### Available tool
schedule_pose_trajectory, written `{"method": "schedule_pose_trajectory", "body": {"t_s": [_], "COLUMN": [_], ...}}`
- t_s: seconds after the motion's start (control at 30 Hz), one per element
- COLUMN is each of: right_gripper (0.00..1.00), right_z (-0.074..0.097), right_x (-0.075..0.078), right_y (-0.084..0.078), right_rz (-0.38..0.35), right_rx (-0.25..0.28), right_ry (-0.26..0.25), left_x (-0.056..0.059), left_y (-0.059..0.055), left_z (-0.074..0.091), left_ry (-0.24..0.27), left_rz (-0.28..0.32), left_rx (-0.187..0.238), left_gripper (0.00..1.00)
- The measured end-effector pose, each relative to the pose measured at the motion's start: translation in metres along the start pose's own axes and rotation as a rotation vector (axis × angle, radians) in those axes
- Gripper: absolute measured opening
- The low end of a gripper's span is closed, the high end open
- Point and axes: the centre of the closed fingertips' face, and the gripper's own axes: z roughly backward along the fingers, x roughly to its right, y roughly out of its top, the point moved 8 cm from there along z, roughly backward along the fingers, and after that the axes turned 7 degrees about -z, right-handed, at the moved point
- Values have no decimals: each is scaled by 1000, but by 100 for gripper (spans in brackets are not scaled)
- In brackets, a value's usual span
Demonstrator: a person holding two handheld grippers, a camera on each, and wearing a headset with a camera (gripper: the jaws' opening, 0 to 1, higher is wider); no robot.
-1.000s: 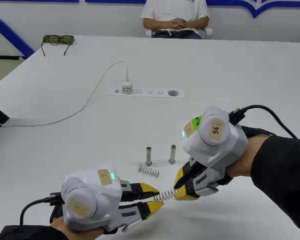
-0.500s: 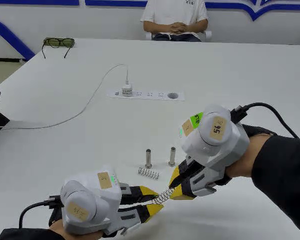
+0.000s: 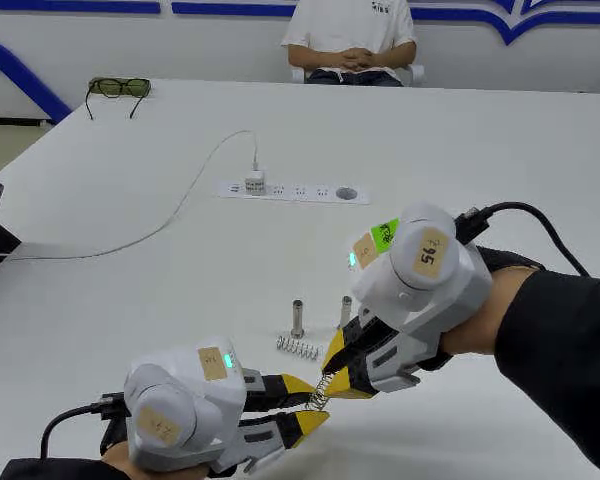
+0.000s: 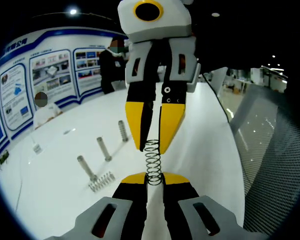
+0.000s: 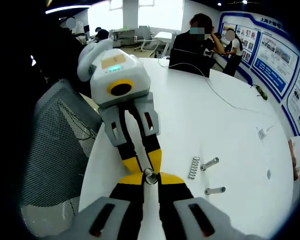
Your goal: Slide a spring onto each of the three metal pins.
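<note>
I saw the thin silvery spring [image 4: 153, 162] (short, evenly coiled) pinched at one end by the left gripper [image 4: 154, 179], at the other by the right gripper [image 4: 152, 148].

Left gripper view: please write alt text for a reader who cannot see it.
A spring is held between the left gripper below and the right gripper above. At left, three metal pins stand on the white table, a second spring beside the nearest.
</note>
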Motion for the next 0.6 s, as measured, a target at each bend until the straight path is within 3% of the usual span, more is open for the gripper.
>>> {"method": "schedule_pose_trajectory", "body": {"t_s": [0.6], "right_gripper": [12], "right_z": [-4], "right_x": [-2], "right_y": [6], "right_rz": [-1], "right_rx": [22], "right_ry": [7], "left_x": [-1], "left_y": [0], "left_z": [0], "left_ry": [6], "left_rz": [18], "left_rx": [8], "left_gripper": [11]}}
